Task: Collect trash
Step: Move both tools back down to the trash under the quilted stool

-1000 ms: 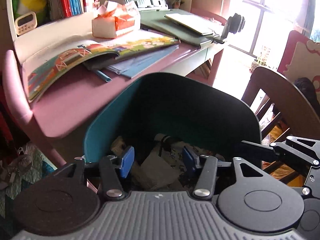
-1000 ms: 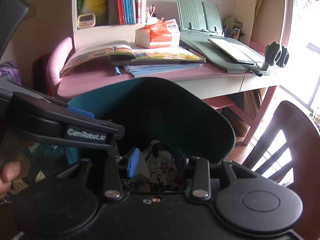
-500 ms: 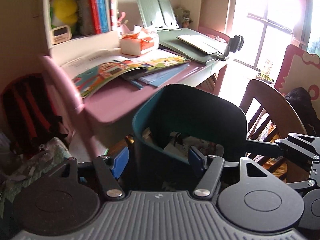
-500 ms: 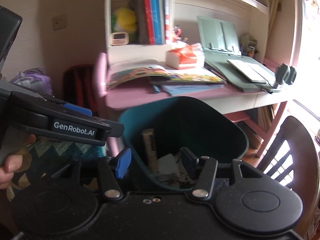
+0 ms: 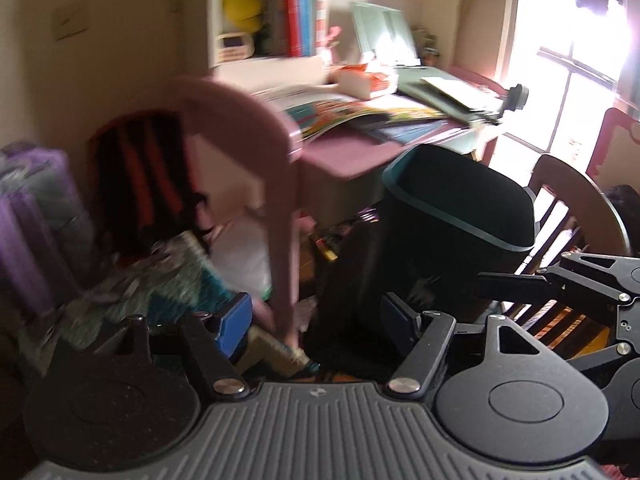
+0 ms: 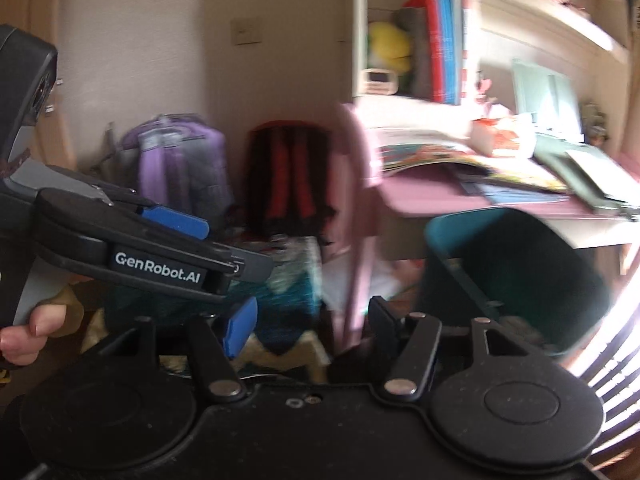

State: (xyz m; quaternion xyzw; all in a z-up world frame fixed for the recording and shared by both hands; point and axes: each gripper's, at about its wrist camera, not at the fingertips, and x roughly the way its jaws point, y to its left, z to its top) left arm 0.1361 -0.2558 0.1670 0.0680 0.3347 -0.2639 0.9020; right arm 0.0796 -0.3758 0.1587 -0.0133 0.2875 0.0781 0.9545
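- Grippers both gaping: the left gripper (image 5: pixel 316 320) has its 2 blue-padded fingers spread wide with nothing between them, and the right gripper (image 6: pixel 306 322) is released the same way, empty.
- Trash bin (image 5: pixel 448 240), dark with a teal rim, stands ahead and to the right of the left gripper, just beyond its right finger; its contents are hidden from this angle.
- From the right wrist view the trash bin (image 6: pixel 512 272) sits ahead and to the right of the right gripper, and something pale shows low inside it, too blurred to name.
- Pink table (image 5: pixel 340 156) rises beyond the bin, carrying an open picture book (image 5: pixel 352 114) and an orange-and-white tissue box (image 5: pixel 364 80).
- Left gripper's body (image 6: pixel 120 240) crosses the left side of the right wrist view, a hand (image 6: pixel 28 332) wrapped on its handle.
- Red-and-black backpack (image 6: pixel 290 176) leans against the wall straight ahead of the right gripper, a purple bag (image 6: pixel 180 164) to its left.
- Wooden chair (image 5: pixel 576 208) stands just right of the bin.
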